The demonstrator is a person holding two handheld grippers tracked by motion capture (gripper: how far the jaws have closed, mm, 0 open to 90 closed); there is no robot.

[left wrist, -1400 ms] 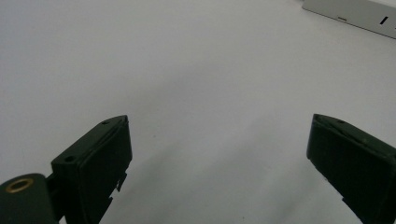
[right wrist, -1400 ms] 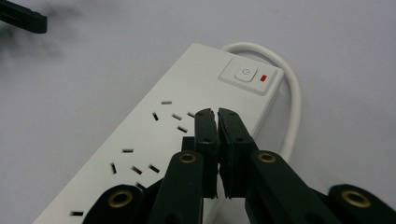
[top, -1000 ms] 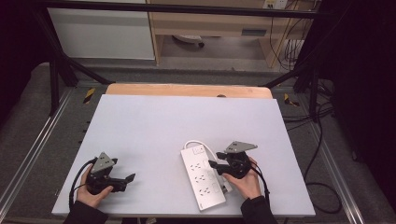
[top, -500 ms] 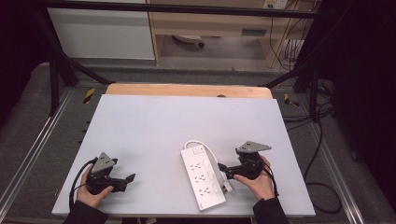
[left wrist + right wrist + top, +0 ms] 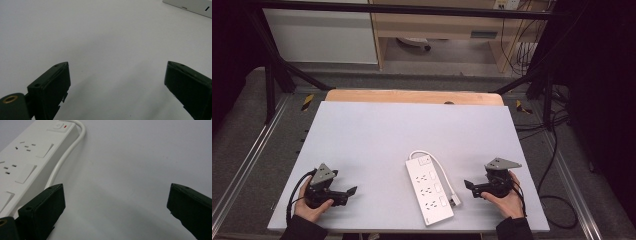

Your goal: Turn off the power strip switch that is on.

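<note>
A white power strip (image 5: 429, 189) lies flat near the table's front edge, its switch end pointing away from me. Its white cable (image 5: 443, 170) loops from that end and runs down its right side to the plug (image 5: 454, 202). My right gripper (image 5: 469, 186) rests on the table just right of the strip, open, pointing left at it. In the right gripper view the right gripper (image 5: 116, 186) has bare table between its jaws, with the power strip (image 5: 27, 155) and cable (image 5: 66, 155) at the left. My left gripper (image 5: 350, 191) sits at the front left, open and holding nothing. The left gripper view puts the left gripper (image 5: 117, 65) over bare table, with the strip's corner (image 5: 192, 5) far off.
The pale grey table (image 5: 412, 130) has a wooden board (image 5: 412, 96) along its far edge. Metal frame rails (image 5: 247, 165) run down both sides. Black cables (image 5: 557, 165) lie on the floor at the right. Cabinets (image 5: 322, 35) stand beyond the table.
My right gripper has pulled away to the right, off the power strip, and now rests beside it. The left gripper and the strip have stayed put.
</note>
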